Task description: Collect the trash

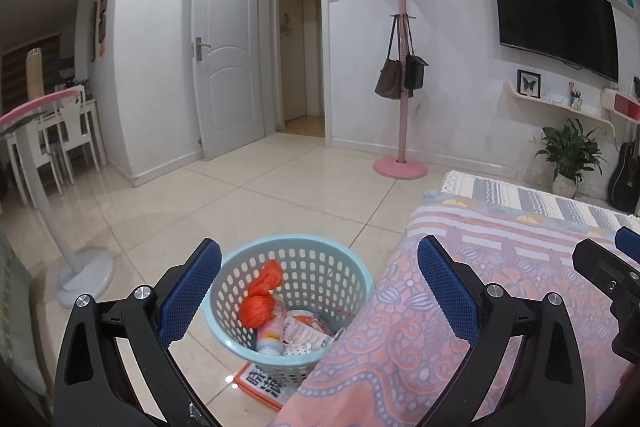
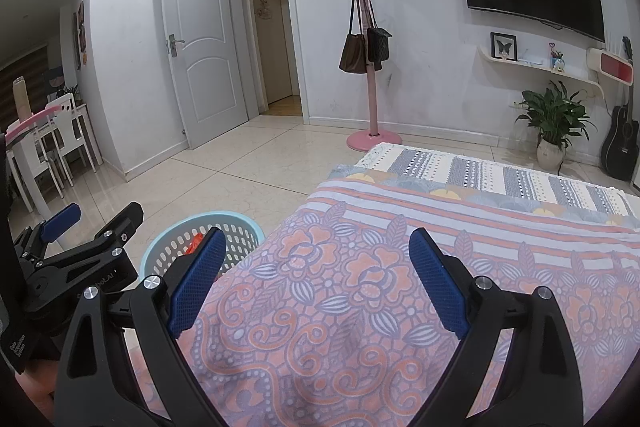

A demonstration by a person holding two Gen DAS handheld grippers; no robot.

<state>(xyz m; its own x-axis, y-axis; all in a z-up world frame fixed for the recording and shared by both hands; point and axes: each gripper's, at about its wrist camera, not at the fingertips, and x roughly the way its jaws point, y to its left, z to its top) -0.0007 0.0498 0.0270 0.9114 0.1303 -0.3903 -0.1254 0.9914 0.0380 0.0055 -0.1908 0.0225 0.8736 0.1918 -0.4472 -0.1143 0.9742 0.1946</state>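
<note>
A light blue perforated trash basket [image 1: 320, 247] stands on the tiled floor beside a table draped in a floral cloth [image 1: 500, 307]. Inside lie an orange plastic bag [image 1: 260, 297], a small bottle [image 1: 270, 337] and several paper scraps and packets [image 1: 308, 333]. My left gripper [image 1: 320, 291] is open and empty, held above the basket. My right gripper [image 2: 316, 279] is open and empty over the floral cloth [image 2: 360, 287]. The basket [image 2: 168, 243] shows at its left, partly hidden by a finger. The left gripper [image 2: 92, 223] appears there too.
A booklet [image 1: 260, 385] lies under the basket. A white stand base [image 1: 84, 277] is on the floor at left. A pink coat rack [image 1: 400, 163] with bags, a potted plant [image 1: 570, 155], a guitar [image 1: 626, 179], a white door [image 1: 226, 51] and white chairs [image 1: 76, 131] stand around.
</note>
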